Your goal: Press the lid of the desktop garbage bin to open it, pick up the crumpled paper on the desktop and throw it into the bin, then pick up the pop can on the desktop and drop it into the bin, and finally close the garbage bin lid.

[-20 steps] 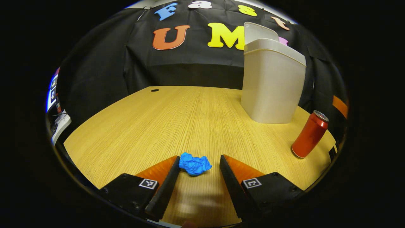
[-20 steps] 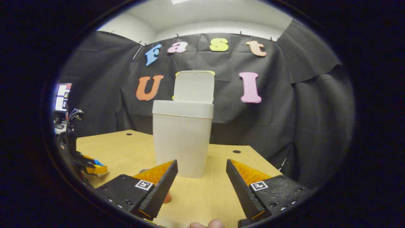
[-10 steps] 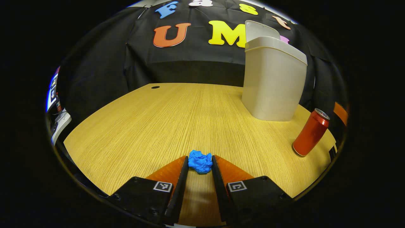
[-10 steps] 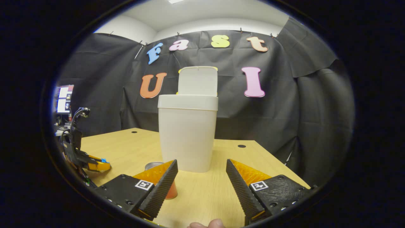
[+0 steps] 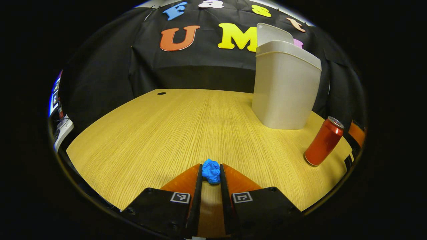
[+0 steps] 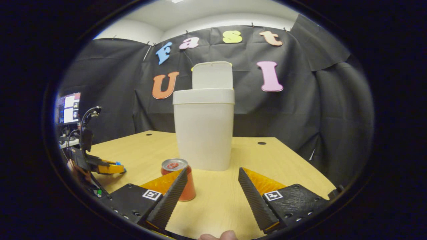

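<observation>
Blue crumpled paper (image 5: 211, 171) sits squeezed between the tips of the left gripper (image 5: 210, 174), whose two fingers have closed in on it from either side so that both press against the wad; it is low over the wooden table (image 5: 173, 126), near the front edge, though I cannot tell whether the paper is lifted off the surface or resting on it. From the left gripper view the white bin (image 5: 285, 86) stands well ahead and to the right, toward the back of the table, with its lid (image 5: 272, 33) tipped up behind the rim, so the bin is open. The red can (image 5: 323, 141) stands upright in front of the bin and a little to its right, apart from it, its silver top showing. In the right gripper view the right gripper (image 6: 210, 188) hangs with its fingers spread wide and nothing between them; the table shows through the gap. That same can (image 6: 178, 181) stands just past the gripper's left finger, partly hidden behind it, not touched as far as I can see. The bin (image 6: 204, 133) rises straight ahead of this gripper, beyond the can, its raised lid (image 6: 212, 75) standing upright. Far to the left in this view the left gripper (image 6: 115, 167) shows low at the table's edge with a speck of blue at its tips. A fingertip (image 6: 218, 236) of the person's hand peeks in at the bottom edge.
</observation>
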A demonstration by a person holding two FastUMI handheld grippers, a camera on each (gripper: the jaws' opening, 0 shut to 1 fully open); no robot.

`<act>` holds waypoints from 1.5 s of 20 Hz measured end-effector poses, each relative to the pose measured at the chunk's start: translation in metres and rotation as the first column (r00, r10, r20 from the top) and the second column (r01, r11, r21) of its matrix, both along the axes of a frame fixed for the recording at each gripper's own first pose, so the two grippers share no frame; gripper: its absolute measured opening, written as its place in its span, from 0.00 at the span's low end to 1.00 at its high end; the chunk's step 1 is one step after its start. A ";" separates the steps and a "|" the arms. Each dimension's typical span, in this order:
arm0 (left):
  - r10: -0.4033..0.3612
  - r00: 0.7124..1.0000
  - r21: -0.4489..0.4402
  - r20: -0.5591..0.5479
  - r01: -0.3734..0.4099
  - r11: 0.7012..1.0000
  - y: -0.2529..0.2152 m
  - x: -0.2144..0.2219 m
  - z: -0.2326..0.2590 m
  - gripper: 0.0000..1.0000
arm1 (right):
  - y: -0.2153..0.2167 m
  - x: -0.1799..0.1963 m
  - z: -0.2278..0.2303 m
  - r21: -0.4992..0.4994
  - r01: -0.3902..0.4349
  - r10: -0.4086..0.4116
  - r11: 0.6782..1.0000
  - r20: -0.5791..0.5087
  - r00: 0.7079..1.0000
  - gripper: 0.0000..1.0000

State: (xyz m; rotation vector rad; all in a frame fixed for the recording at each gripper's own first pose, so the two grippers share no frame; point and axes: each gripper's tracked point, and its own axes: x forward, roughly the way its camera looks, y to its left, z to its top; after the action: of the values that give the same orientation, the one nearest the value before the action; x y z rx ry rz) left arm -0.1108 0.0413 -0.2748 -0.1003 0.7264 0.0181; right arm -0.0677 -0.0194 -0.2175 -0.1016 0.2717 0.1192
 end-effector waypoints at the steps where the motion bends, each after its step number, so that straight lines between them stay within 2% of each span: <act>1: 0.008 1.000 0.007 0.015 -0.008 1.000 0.002 0.002 0.004 0.32 | 0.004 -0.004 -0.003 0.006 -0.012 0.013 1.000 -0.012 1.000 0.95; 8: 0.046 0.990 0.021 0.132 -0.049 0.999 0.007 0.024 0.039 0.32 | 0.032 -0.015 -0.032 0.034 -0.033 0.036 0.999 -0.096 0.995 0.95; 11: 0.054 0.985 0.011 0.166 -0.057 0.998 0.007 0.033 0.051 0.32 | 0.039 -0.007 -0.042 0.005 -0.016 0.016 1.000 -0.112 0.994 0.95; 15: 0.062 0.974 0.009 0.216 -0.066 0.998 0.008 0.044 0.073 0.32 | 0.050 0.000 -0.063 0.015 0.000 0.003 1.000 -0.165 0.986 0.95; 19: 0.051 0.963 0.024 0.265 -0.060 0.998 0.006 0.055 0.094 0.32 | 0.055 0.011 -0.065 -0.005 0.024 -0.024 1.000 -0.161 0.987 0.95; 25: 0.034 0.955 0.023 0.293 -0.042 0.999 0.001 0.064 0.106 0.31 | 0.059 0.027 -0.068 -0.027 0.053 -0.057 0.998 -0.179 0.982 0.95; 30: 0.036 0.949 0.021 0.312 -0.045 0.999 0.000 0.071 0.115 0.32 | 0.059 0.039 -0.077 -0.021 0.070 -0.072 0.997 -0.240 0.968 0.95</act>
State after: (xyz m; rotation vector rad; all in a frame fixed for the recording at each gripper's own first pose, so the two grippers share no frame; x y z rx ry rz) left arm -0.0398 0.0410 -0.1596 -0.0887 0.4074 0.0503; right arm -0.0282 0.0397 -0.2950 -0.0891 0.5185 0.0584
